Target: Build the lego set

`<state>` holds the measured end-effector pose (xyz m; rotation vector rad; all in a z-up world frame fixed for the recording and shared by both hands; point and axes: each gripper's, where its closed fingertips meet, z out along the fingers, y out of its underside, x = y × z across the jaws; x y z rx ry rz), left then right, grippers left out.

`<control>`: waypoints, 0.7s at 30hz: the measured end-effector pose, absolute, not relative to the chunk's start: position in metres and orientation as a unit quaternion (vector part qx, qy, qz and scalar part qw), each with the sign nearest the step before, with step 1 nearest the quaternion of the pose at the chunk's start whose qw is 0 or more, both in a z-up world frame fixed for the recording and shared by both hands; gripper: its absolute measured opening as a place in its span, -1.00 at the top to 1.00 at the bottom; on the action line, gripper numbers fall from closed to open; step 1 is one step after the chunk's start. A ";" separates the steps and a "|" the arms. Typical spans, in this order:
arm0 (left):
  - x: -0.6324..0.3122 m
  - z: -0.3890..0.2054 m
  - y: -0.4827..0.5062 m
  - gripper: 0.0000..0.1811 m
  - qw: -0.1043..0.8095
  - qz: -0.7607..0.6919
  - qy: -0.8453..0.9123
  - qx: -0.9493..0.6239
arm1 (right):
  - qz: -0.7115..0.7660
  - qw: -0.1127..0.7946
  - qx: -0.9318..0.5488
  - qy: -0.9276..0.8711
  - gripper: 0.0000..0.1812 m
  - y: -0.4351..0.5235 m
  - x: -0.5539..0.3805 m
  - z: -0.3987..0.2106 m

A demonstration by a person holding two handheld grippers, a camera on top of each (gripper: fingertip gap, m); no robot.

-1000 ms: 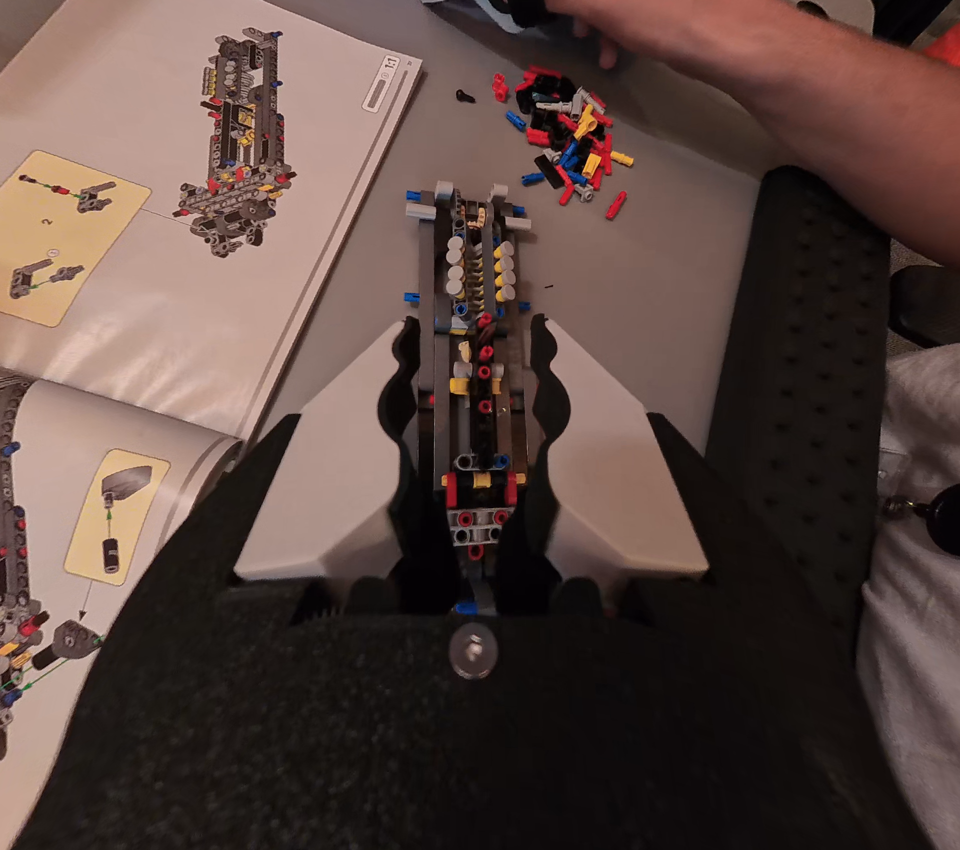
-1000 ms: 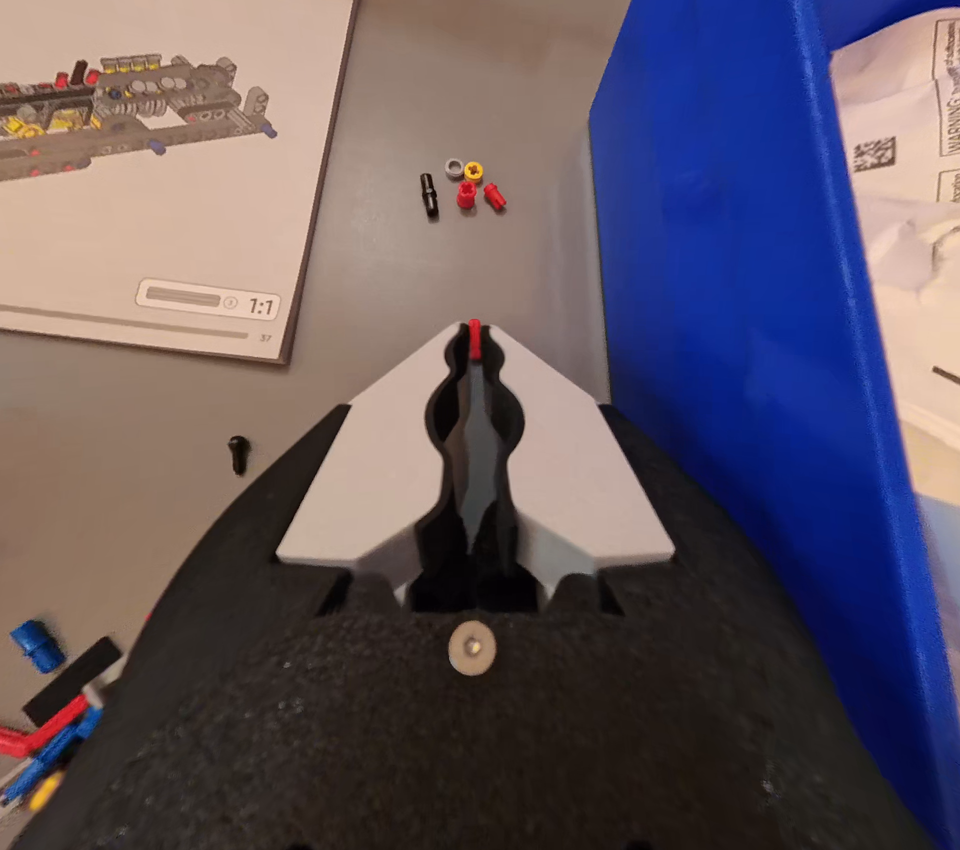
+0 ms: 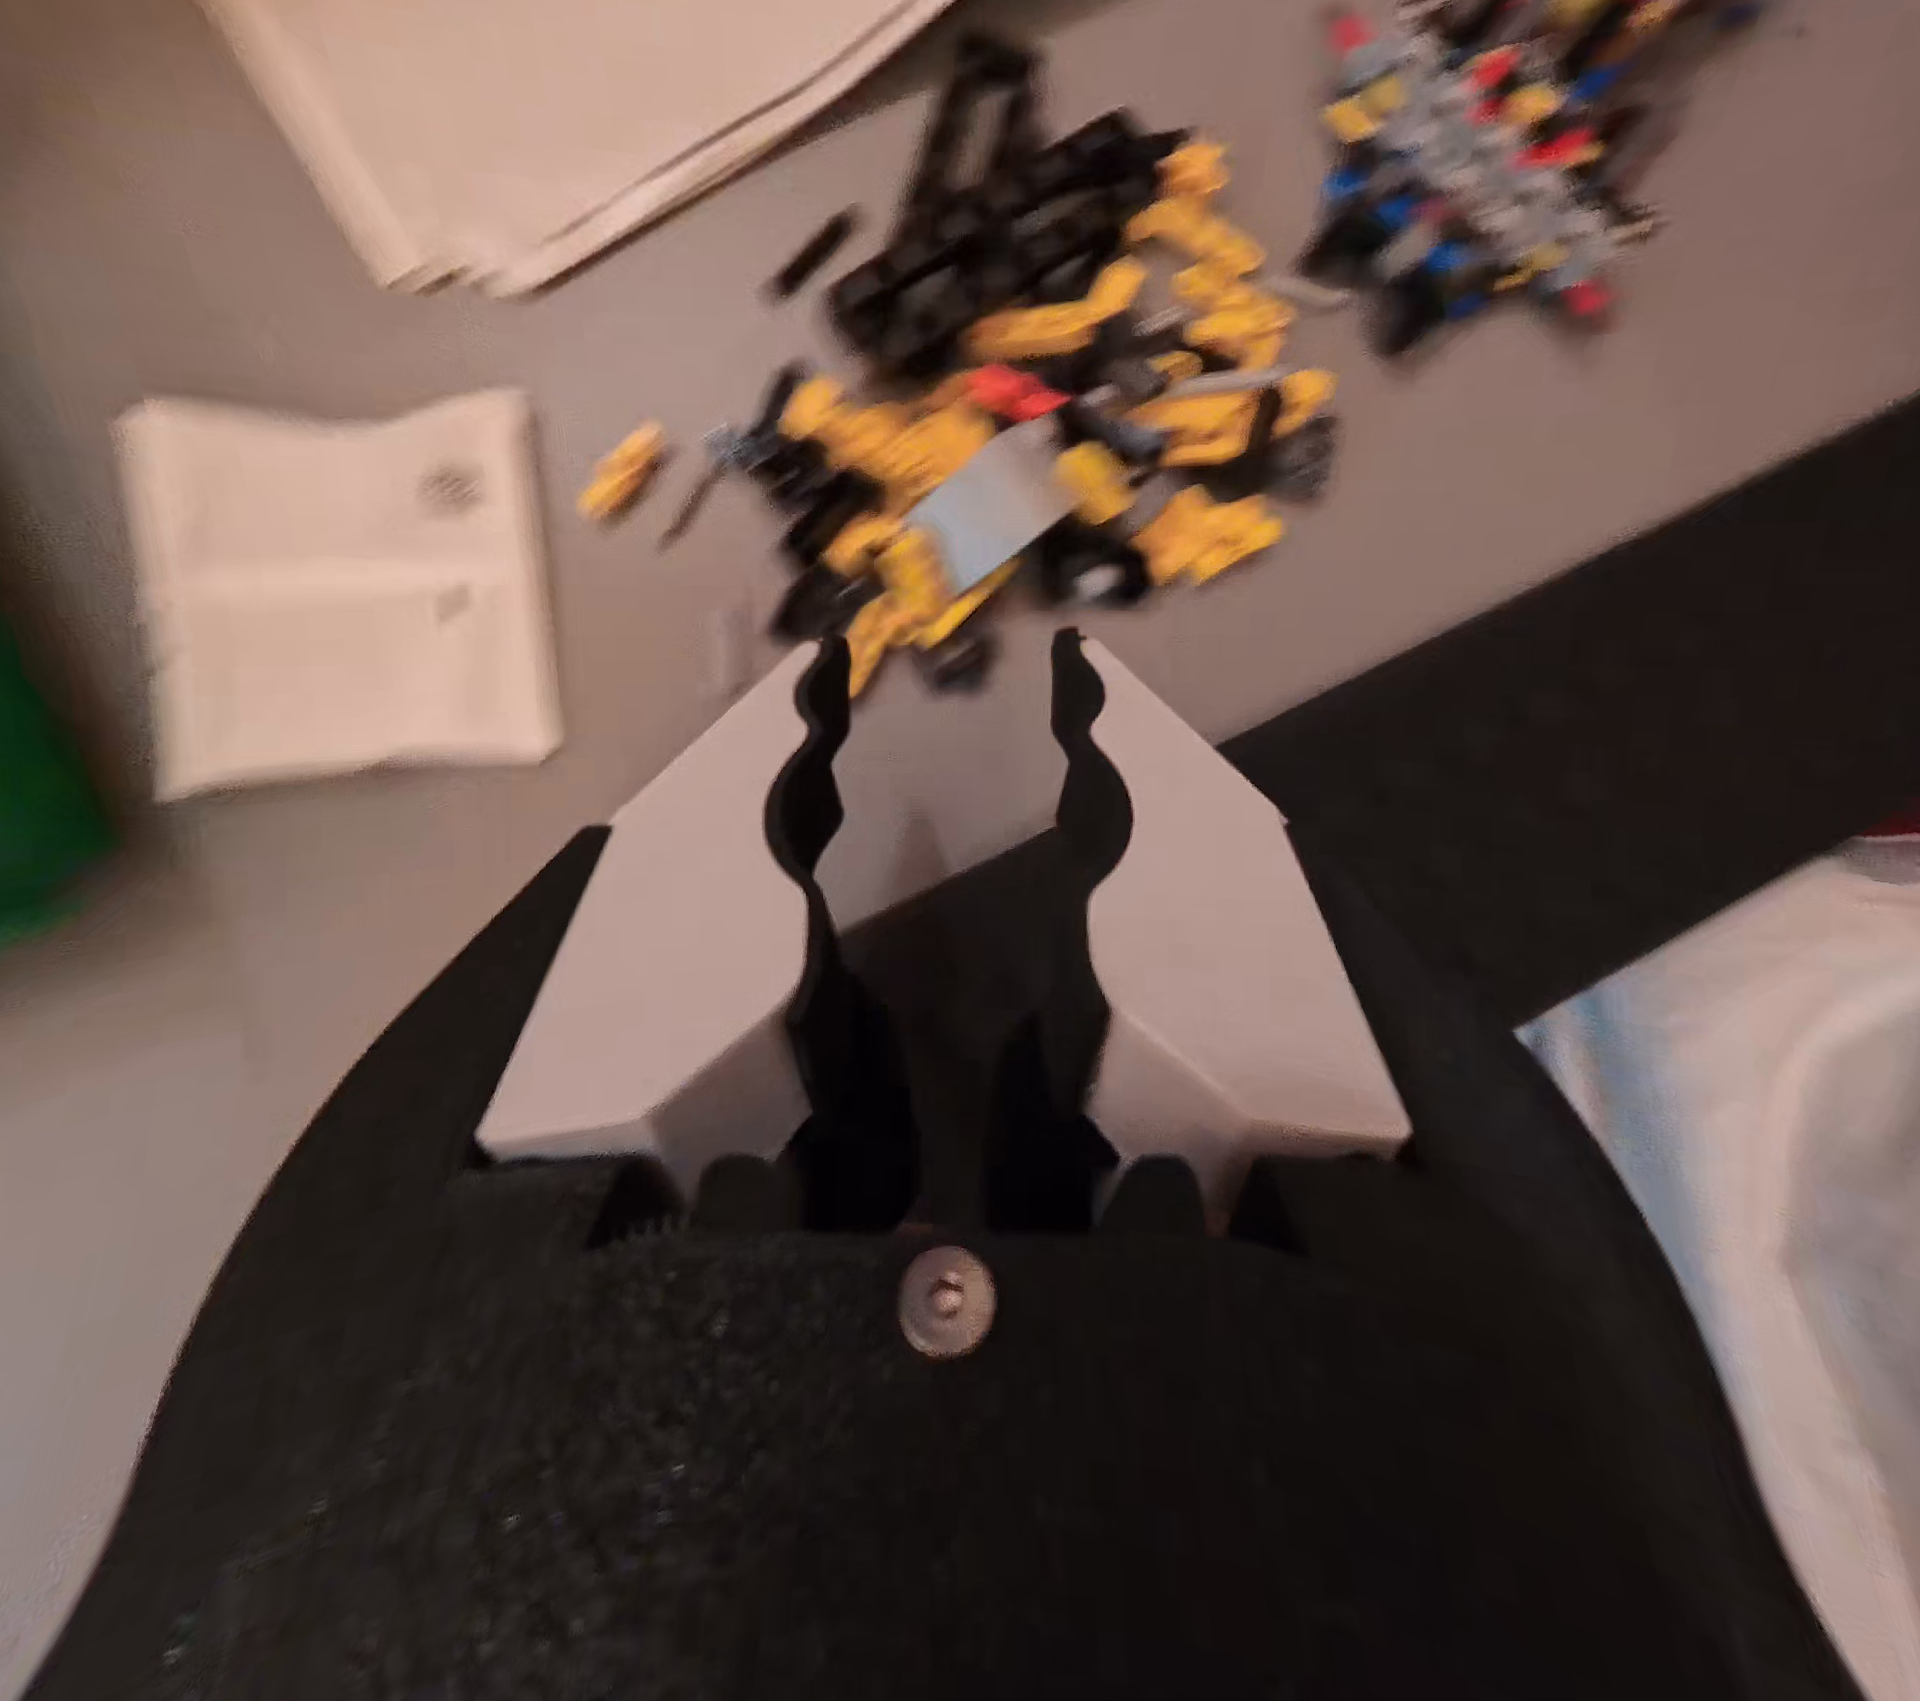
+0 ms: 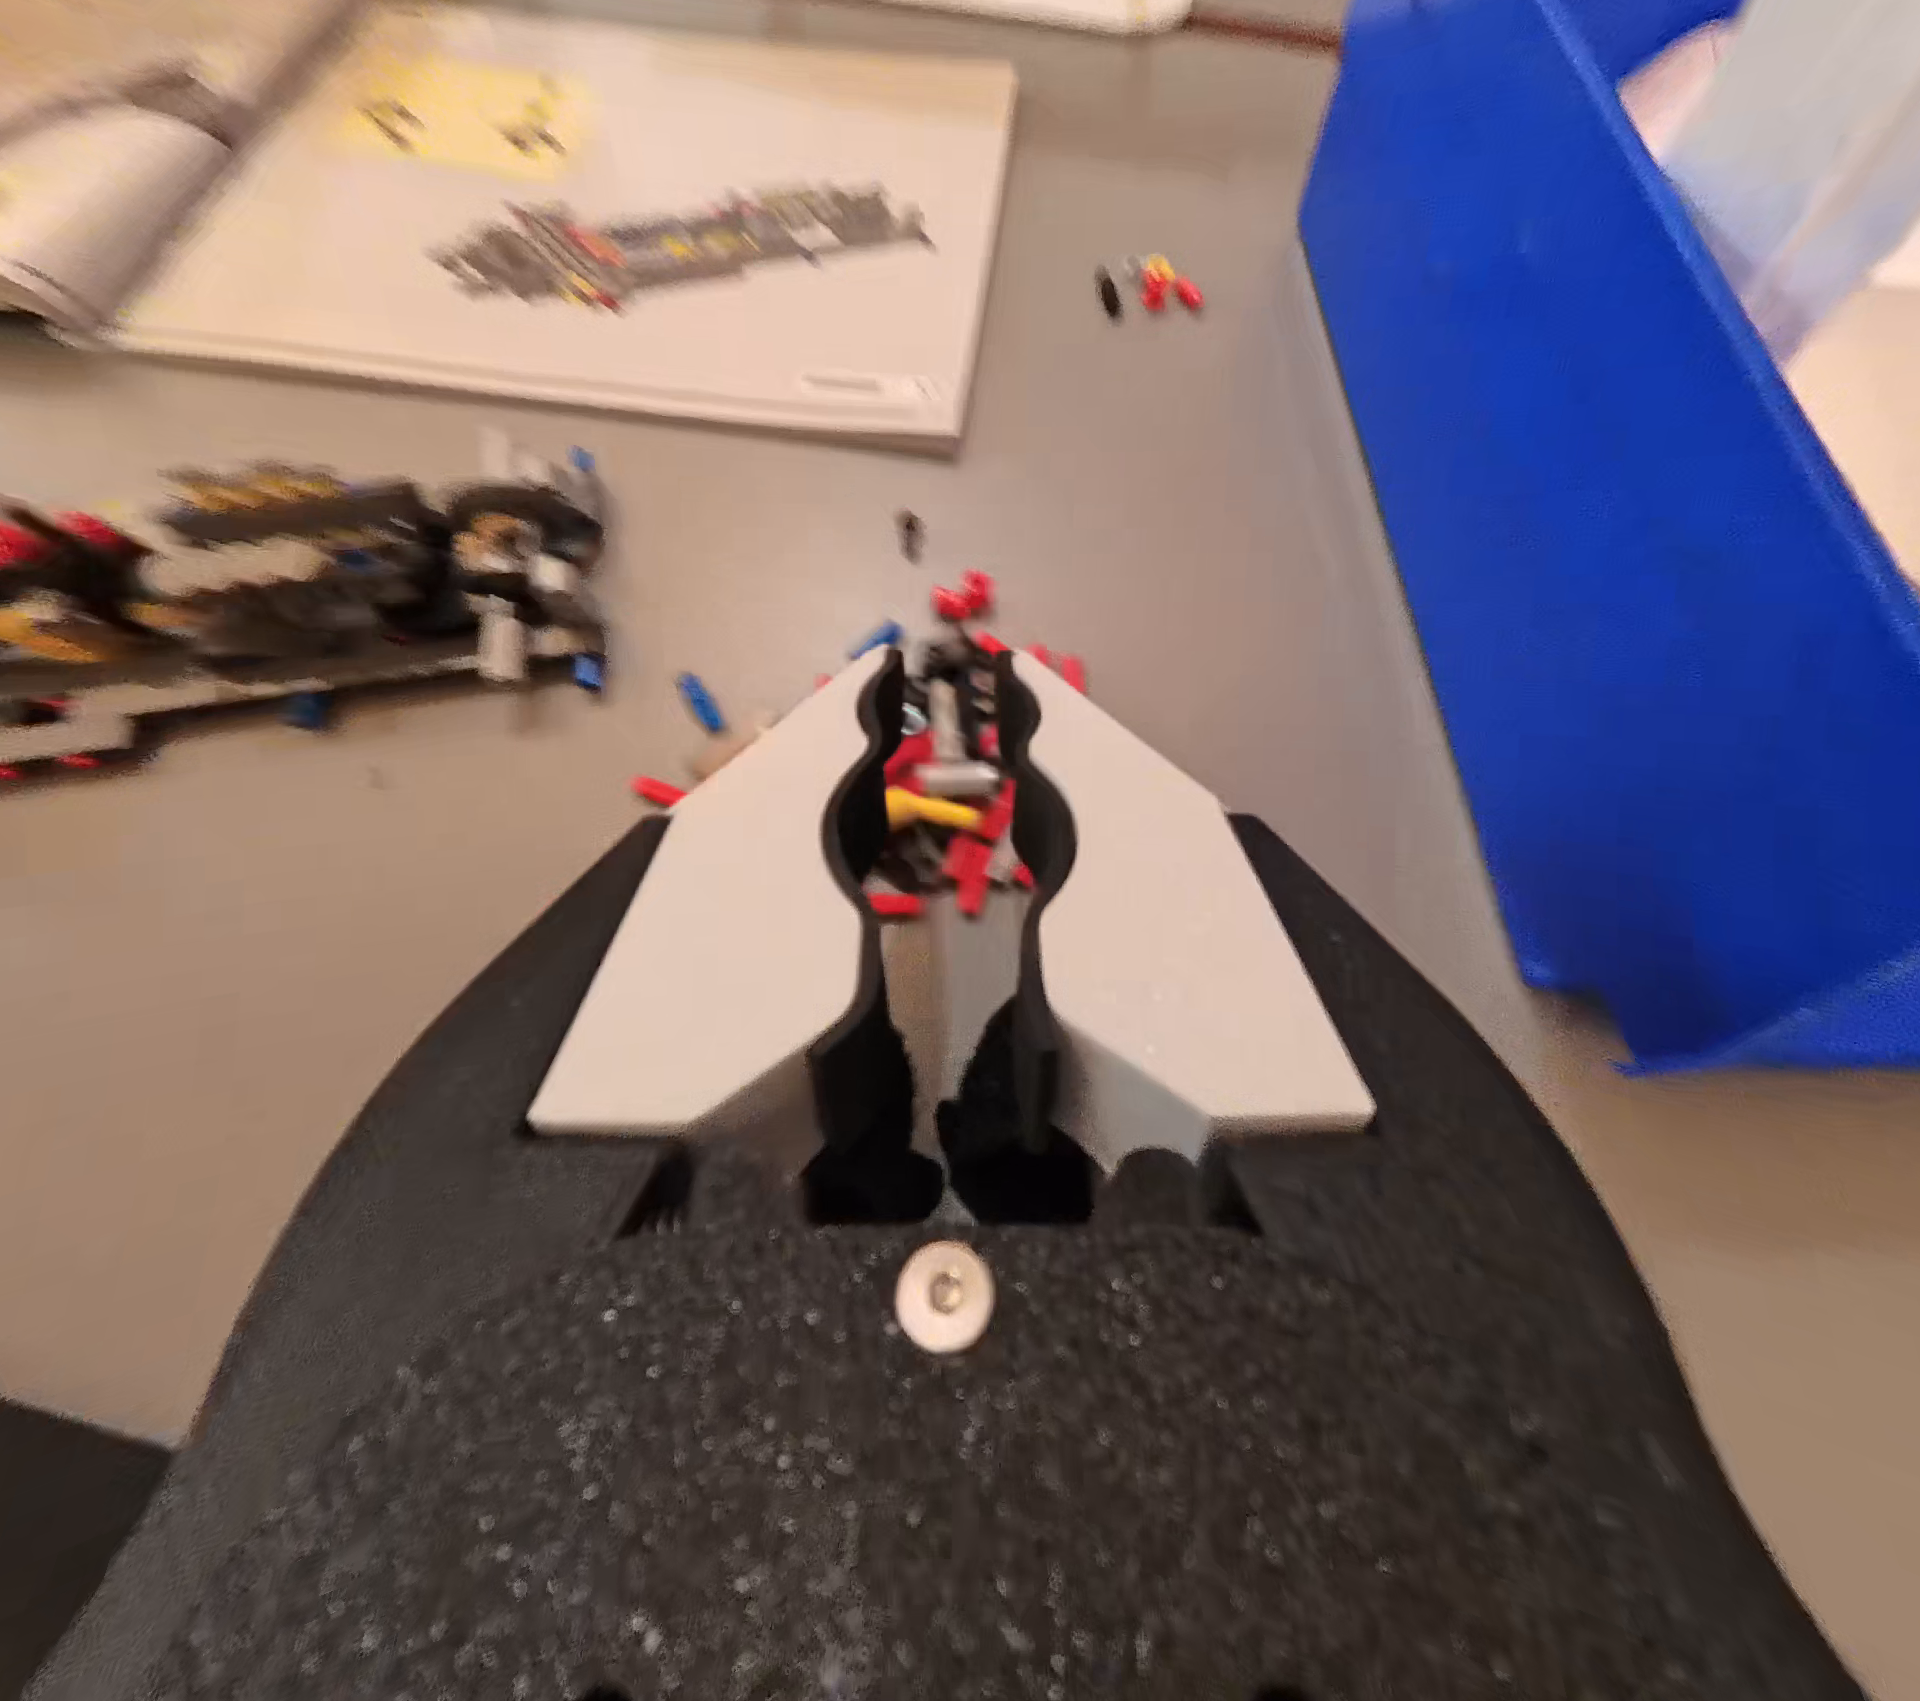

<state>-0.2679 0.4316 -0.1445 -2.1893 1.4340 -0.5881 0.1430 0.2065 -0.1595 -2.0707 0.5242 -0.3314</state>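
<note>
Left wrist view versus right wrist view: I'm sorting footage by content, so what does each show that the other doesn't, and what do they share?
Only the left wrist view shows the blurred yellow-and-black brick pile, a folded white paper sheet and the left tool, open and empty. Only the right wrist view shows the blue plastic bin, the long dark grey brick assembly and the right tool, open over small red pins. Both show the grey tabletop.

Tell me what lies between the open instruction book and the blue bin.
In the right wrist view, a small cluster of loose pieces, black, grey, yellow and red, lies on bare table between book and bin.
</note>
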 end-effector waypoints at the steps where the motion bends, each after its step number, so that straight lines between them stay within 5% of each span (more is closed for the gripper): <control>1: -0.289 -0.146 0.446 0.58 0.240 -0.187 0.505 -0.808 | -0.129 0.497 -0.833 0.205 0.82 0.215 0.131 -0.152; 8: -0.325 -0.187 0.509 0.48 0.290 -0.113 0.472 -0.825 | -0.087 0.579 -0.794 0.166 0.83 0.263 0.070 -0.120; 11: -0.329 -0.201 0.533 0.27 0.305 -0.078 0.435 -0.844 | -0.097 0.568 -0.806 0.134 0.84 0.272 0.057 -0.125; 14: -0.326 -0.206 0.540 0.33 0.317 -0.103 0.403 -0.852 | -0.139 0.555 -0.811 0.123 0.89 0.272 0.058 -0.128; 18: -0.317 -0.208 0.532 0.73 0.306 -0.138 0.394 -0.856 | -0.148 0.548 -0.815 0.120 0.90 0.274 0.059 -0.131; 21: -0.314 -0.207 0.530 0.67 0.311 -0.126 0.402 -0.852 | -0.140 0.544 -0.819 0.118 0.90 0.276 0.058 -0.133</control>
